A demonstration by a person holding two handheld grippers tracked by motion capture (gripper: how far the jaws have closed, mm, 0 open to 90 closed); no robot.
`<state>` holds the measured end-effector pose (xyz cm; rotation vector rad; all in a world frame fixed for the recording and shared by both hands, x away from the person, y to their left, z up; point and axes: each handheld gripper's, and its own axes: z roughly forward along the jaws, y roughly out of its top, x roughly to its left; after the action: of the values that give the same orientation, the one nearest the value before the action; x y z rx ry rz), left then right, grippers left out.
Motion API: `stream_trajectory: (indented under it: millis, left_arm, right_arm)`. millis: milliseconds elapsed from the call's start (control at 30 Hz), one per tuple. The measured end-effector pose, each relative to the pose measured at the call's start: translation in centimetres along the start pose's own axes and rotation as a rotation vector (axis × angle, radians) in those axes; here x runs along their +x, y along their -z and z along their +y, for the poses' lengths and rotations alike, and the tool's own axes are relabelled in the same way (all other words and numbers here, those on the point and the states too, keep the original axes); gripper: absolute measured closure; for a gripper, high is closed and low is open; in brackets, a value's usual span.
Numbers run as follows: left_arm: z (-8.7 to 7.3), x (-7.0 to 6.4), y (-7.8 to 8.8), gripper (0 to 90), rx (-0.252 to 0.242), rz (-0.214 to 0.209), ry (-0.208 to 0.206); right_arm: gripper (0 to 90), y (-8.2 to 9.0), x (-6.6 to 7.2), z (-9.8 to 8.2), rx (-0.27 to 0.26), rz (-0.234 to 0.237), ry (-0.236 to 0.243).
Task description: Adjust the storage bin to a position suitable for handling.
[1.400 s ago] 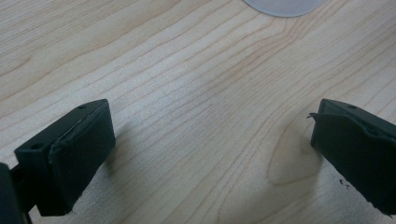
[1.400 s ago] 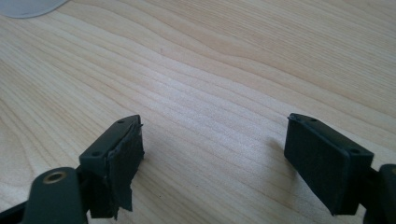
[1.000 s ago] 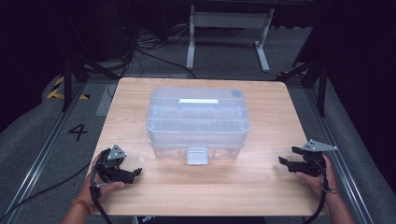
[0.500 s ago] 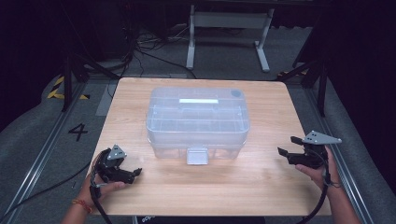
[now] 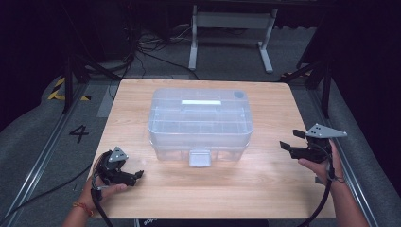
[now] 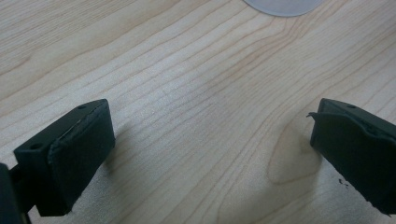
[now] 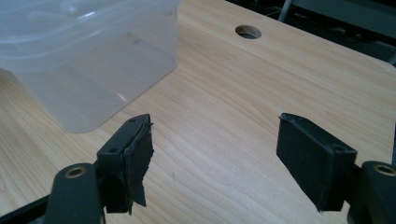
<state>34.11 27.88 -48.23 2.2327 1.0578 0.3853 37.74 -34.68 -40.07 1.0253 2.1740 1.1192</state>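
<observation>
A clear plastic storage box (image 5: 200, 120) with a lid and a front latch (image 5: 199, 158) stands in the middle of the wooden table (image 5: 265, 189). My left gripper (image 5: 136, 175) rests low on the table at the front left, open and empty; in the left gripper view its jaws (image 6: 208, 154) stand wide over bare wood. My right gripper (image 5: 290, 140) hangs above the table's right edge and points left toward the box. Its jaws have just been closing a little, and they stand open with nothing between them (image 7: 215, 154). The box's corner (image 7: 88, 60) lies ahead to their left.
A round hole (image 7: 248, 31) pierces the table near its far corner. Beyond the table stand a metal frame (image 5: 231, 23) and loose cables on the dark floor. A "4" (image 5: 79, 134) marks the floor at the left.
The right hand has risen with its gripper and drifted a little toward the table's far side. The left hand and the box have not moved.
</observation>
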Motion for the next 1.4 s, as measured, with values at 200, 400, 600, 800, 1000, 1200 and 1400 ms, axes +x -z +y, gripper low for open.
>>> stream_trajectory:
  millis: [200,400,600,800,1000,1200,1400]
  left_arm:
    - [0.0,0.1,0.0,0.2,-0.001,0.010,-0.018]
    - [0.0,0.1,0.0,0.2,0.000,0.007,-0.014]
    - [0.0,0.1,0.0,0.2,-0.001,0.007,-0.014]
    - [0.0,0.1,0.0,0.2,0.000,0.007,-0.013]
    - [0.0,0.0,0.0,0.2,0.001,0.000,-0.004]
    - [0.0,0.1,0.0,0.4,0.001,0.008,-0.012]
    - [0.0,0.1,0.0,0.4,0.001,0.008,-0.013]
  right_arm:
    - [27.2,-0.3,0.3,1.7,-0.029,0.015,0.022]
    - [27.7,-1.1,1.1,4.3,-0.056,0.025,0.059]
    - [28.6,-2.0,1.4,6.0,-0.069,0.039,0.073]
    - [29.0,-2.0,1.4,7.3,-0.088,0.032,0.081]
    - [29.4,-2.5,1.7,9.1,-0.114,0.052,0.078]
    - [30.7,-3.1,2.7,10.8,-0.116,0.069,0.112]
    - [31.3,-3.2,3.1,11.7,-0.133,0.093,0.117]
